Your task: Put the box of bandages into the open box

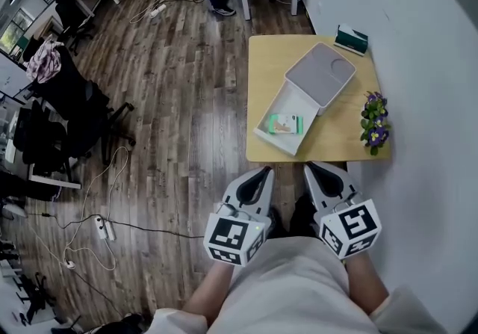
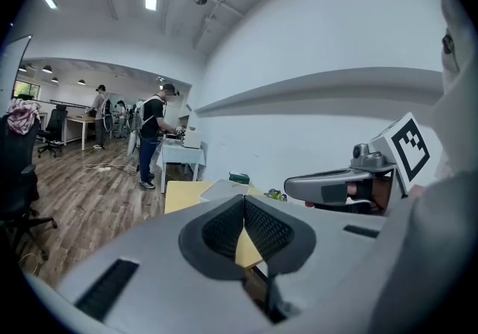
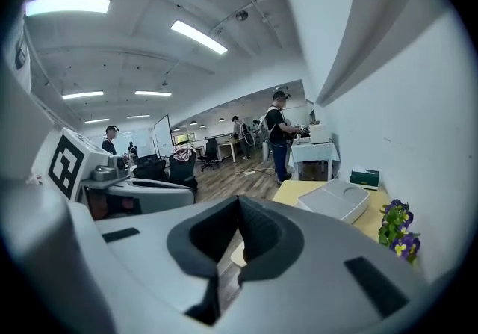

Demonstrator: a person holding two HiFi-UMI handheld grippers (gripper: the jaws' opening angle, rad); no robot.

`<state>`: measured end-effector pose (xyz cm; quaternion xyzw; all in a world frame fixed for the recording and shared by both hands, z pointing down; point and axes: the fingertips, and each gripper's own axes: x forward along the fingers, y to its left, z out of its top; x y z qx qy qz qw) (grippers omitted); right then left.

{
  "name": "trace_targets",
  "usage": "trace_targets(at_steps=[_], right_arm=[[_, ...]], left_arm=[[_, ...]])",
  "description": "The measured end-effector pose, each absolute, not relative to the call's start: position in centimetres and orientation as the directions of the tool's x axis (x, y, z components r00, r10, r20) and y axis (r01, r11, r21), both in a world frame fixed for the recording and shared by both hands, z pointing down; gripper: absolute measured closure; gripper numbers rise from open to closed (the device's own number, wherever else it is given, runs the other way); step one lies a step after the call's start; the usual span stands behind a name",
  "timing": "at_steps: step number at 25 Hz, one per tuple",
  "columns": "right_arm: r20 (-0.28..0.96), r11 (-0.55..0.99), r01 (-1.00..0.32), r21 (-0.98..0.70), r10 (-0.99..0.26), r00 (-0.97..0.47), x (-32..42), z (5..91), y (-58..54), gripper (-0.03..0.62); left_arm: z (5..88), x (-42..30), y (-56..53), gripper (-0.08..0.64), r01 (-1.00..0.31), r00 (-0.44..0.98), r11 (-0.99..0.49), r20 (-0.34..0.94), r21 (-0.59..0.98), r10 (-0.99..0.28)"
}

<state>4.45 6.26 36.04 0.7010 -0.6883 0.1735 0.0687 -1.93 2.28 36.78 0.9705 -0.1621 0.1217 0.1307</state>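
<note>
A small green and white box of bandages (image 1: 285,125) lies inside the open white box (image 1: 278,147) at the near edge of the yellow table (image 1: 336,142). The box's grey-topped lid (image 1: 321,75) rests behind it. Both grippers hover close to my body, short of the table's near edge. My left gripper (image 1: 263,170) (image 2: 243,209) has its pads together with nothing between them. My right gripper (image 1: 310,166) (image 3: 239,213) is shut and empty too. Each gripper shows in the other's view: the right gripper (image 2: 328,187), the left gripper (image 3: 142,190).
A dark green box (image 1: 351,39) sits at the table's far corner by the white wall. A pot of purple flowers (image 1: 374,122) stands at the right edge. Office chairs (image 1: 67,116) and floor cables (image 1: 101,228) lie to the left; a person (image 2: 153,138) stands at a white table beyond.
</note>
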Motion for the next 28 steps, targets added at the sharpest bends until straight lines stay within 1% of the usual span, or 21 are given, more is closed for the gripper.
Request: trace_targets(at_steps=[8,28], right_arm=[[0.284,-0.015,-0.982,-0.191,-0.958,-0.040,4.5,35.1,7.0,0.589],[0.310,-0.038,-0.980,-0.196,-0.951,-0.025,5.6,36.5,7.8,0.589]], left_arm=[[36.3,-2.0,2.9,0.554,-0.351,0.921,-0.909,0.257,0.226,-0.292],[36.9,-1.1,3.5,0.554,-0.339,0.923,-0.913,0.266,0.228,-0.276]])
